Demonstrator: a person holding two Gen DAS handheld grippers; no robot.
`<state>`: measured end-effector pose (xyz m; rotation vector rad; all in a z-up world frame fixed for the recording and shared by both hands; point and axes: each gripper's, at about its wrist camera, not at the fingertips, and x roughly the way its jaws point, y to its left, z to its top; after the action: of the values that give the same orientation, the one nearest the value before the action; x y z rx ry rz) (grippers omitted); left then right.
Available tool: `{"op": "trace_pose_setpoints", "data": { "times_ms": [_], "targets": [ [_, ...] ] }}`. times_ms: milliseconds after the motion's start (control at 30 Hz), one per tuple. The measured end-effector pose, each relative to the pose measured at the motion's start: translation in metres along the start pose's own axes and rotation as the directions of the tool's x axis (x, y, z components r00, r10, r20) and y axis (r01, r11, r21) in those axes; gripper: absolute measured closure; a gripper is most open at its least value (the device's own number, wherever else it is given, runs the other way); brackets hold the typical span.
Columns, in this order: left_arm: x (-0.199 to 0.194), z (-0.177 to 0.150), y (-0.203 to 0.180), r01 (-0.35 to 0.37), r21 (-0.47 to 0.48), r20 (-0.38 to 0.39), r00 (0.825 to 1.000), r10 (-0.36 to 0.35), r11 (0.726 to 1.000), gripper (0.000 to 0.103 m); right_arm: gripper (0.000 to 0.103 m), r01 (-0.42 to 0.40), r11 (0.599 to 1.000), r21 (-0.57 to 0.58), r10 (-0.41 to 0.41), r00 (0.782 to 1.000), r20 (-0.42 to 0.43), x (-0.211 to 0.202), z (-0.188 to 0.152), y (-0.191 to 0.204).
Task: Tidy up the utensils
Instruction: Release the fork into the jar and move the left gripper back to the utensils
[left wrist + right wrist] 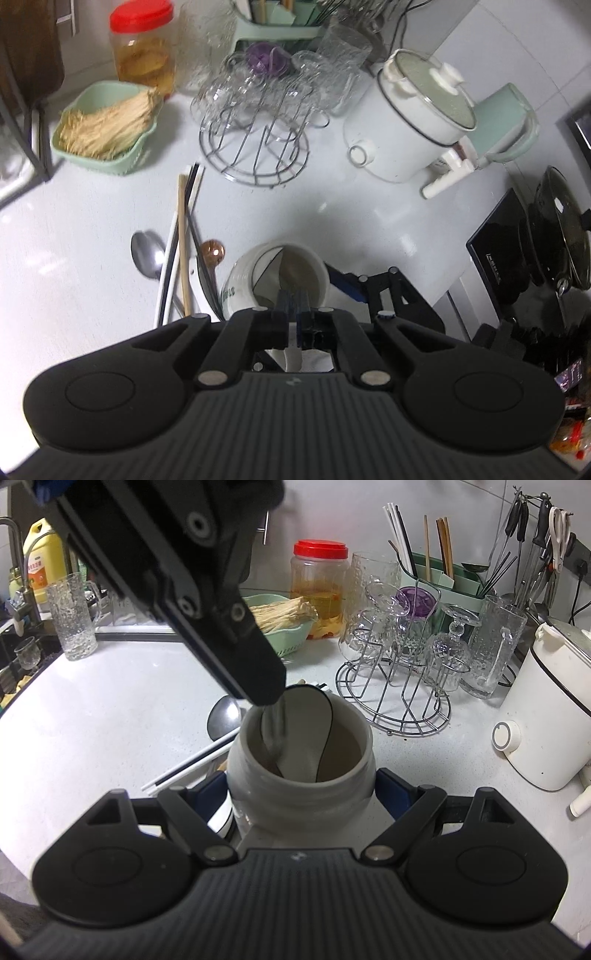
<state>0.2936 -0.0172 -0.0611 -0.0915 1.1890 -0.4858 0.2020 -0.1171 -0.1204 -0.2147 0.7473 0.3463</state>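
Note:
A white ceramic utensil jar (299, 786) stands on the counter; it also shows in the left wrist view (243, 284). My right gripper (301, 794) is shut on the jar, one finger on each side. My left gripper (293, 299) is above the jar mouth, shut on a metal utensil (273, 727) whose end hangs inside the jar beside a white spoon (306, 734). Left of the jar lie a metal spoon (147, 254), several chopsticks (181, 243) and a copper-coloured spoon (212, 251).
A wire rack with glasses (255, 122) stands behind the jar. A white electric pot (406, 122) is at the right, a green basket (107, 125) and a red-lidded jar (142, 51) at the back left. A black cooktop with a wok (546, 243) is far right.

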Motion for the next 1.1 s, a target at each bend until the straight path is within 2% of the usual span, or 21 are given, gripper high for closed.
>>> {"op": "trace_pose_setpoints", "data": {
  "times_ms": [67,133,200,300,467,667,900,1100],
  "targets": [
    [-0.004,0.0,0.0,0.0,0.004,0.019,1.0,0.0,1.0,0.101,0.014,0.0,1.0,0.001,0.0,1.0,0.0,0.0,0.0,0.0],
    [-0.01,0.0,0.004,0.013,-0.004,0.04,0.999,-0.013,1.0,0.096,0.014,0.001,1.0,0.001,-0.001,1.0,0.001,0.0,0.0,0.0],
    [-0.015,-0.001,0.006,0.01,-0.011,0.063,0.998,-0.01,1.0,0.084,0.014,0.004,1.0,0.003,-0.004,1.0,0.003,0.0,0.0,0.0],
    [-0.024,-0.004,0.011,0.01,-0.015,0.118,0.993,-0.008,1.0,0.076,0.014,0.01,1.0,0.006,-0.01,1.0,0.006,0.0,0.0,0.0],
    [-0.035,-0.01,0.026,-0.013,-0.034,0.195,0.981,0.019,0.999,0.076,0.014,0.027,0.999,0.019,-0.027,1.0,0.006,0.002,0.001,0.0],
    [-0.041,-0.018,0.059,-0.043,-0.116,0.254,0.964,0.071,0.992,0.076,0.014,0.055,0.997,0.044,-0.055,0.998,0.006,0.005,0.003,-0.002],
    [-0.019,-0.03,0.106,-0.063,-0.22,0.257,0.959,0.12,0.974,0.076,0.014,0.083,0.994,0.071,-0.084,0.996,0.005,0.009,0.004,-0.005],
    [0.02,-0.036,0.139,-0.058,-0.257,0.227,0.967,0.118,0.965,0.076,0.014,0.087,0.993,0.077,-0.088,0.996,0.006,0.007,0.002,-0.004]
  ]
}}
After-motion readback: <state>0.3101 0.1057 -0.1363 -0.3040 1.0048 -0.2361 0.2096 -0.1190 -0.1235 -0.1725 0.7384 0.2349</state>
